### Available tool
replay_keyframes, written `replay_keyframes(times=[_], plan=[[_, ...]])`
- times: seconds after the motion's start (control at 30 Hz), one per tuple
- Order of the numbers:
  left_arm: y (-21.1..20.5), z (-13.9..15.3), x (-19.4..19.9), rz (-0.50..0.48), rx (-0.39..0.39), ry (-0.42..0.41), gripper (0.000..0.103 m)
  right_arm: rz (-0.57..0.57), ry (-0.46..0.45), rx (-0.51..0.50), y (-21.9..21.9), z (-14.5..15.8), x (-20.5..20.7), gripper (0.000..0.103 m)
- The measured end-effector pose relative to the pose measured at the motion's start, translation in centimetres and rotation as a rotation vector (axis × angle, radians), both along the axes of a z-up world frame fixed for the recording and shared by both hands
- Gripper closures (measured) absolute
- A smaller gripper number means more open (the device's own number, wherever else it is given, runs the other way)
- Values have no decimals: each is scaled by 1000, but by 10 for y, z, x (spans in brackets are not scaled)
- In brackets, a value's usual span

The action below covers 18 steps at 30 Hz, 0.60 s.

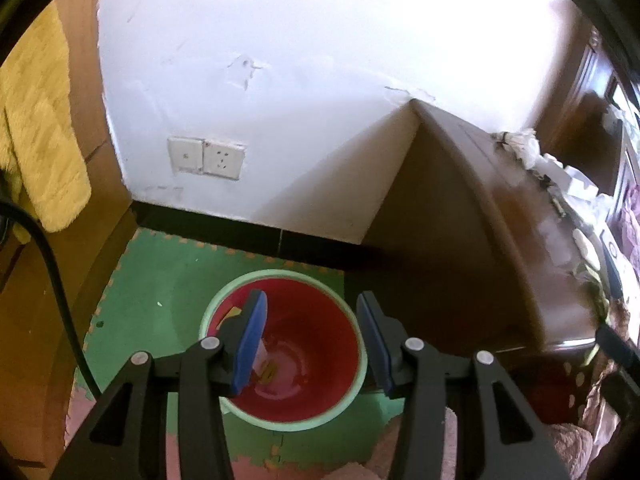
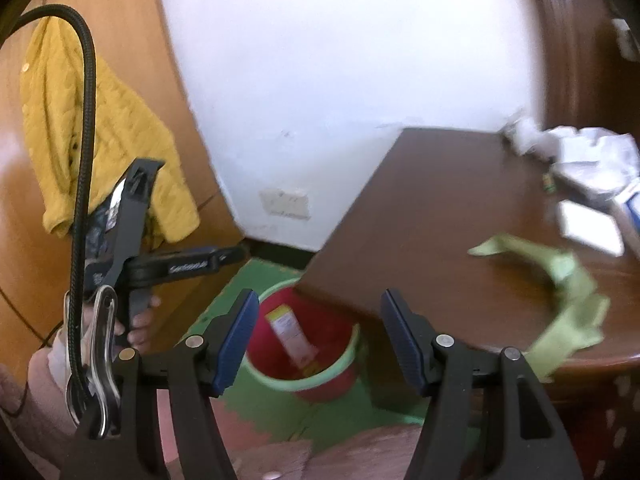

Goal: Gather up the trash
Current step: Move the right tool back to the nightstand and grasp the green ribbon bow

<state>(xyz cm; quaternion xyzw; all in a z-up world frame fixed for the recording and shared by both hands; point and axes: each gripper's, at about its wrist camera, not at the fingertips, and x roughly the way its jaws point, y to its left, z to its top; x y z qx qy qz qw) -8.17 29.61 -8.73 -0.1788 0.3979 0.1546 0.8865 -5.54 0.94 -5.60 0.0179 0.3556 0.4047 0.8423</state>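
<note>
Left wrist view first: the left gripper (image 1: 312,316) hangs above the red bin (image 1: 288,344), its blue pads apart and nothing between them, released and empty. The bin, red inside with a pale green rim, stands on the green foam mat (image 1: 148,300) close to the side of the brown cabinet (image 1: 452,248). Down inside lies a pale carton (image 1: 266,364), partly hidden behind the left pad (only its lower end shows). On the white wall behind sits a double socket plate (image 1: 206,158). A yellow garment (image 1: 40,136) hangs at far left, and crumpled white litter (image 1: 548,164) lines the cabinet top at right.

Over to the right wrist view: the right gripper (image 2: 320,320) is likewise spread wide, gripping nothing. Between its pads we look down on the same red bin (image 2: 336,344), tucked half under the corner of the cabinet top (image 2: 420,220), with the carton (image 2: 290,332) leaning inside it. On the cabinet top rest a strip of green wrapper (image 2: 560,276), a white card (image 2: 588,224) and a heap of crumpled white paper (image 2: 580,156), all well apart from the pads. At left, a hand (image 2: 136,320) holds the other gripper's handle, with a black braided cable (image 2: 82,184) arching over it.
</note>
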Motion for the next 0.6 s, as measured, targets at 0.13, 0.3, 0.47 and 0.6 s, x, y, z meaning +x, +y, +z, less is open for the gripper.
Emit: replay_keyframes(times=[0.13, 0.3, 0.47, 0.6], plan=[[-7, 4, 5, -16, 4, -3, 53, -110, -41, -39, -23, 6, 10, 37], [-14, 4, 11, -34, 5, 3, 53, -225, -73, -93, -50, 6, 23, 37], [-17, 5, 13, -51, -1, 1, 53, -323, -86, -150, -74, -2, 37, 37], [-21, 9, 14, -64, 5, -6, 53, -389, -72, -212, -84, -16, 52, 37]])
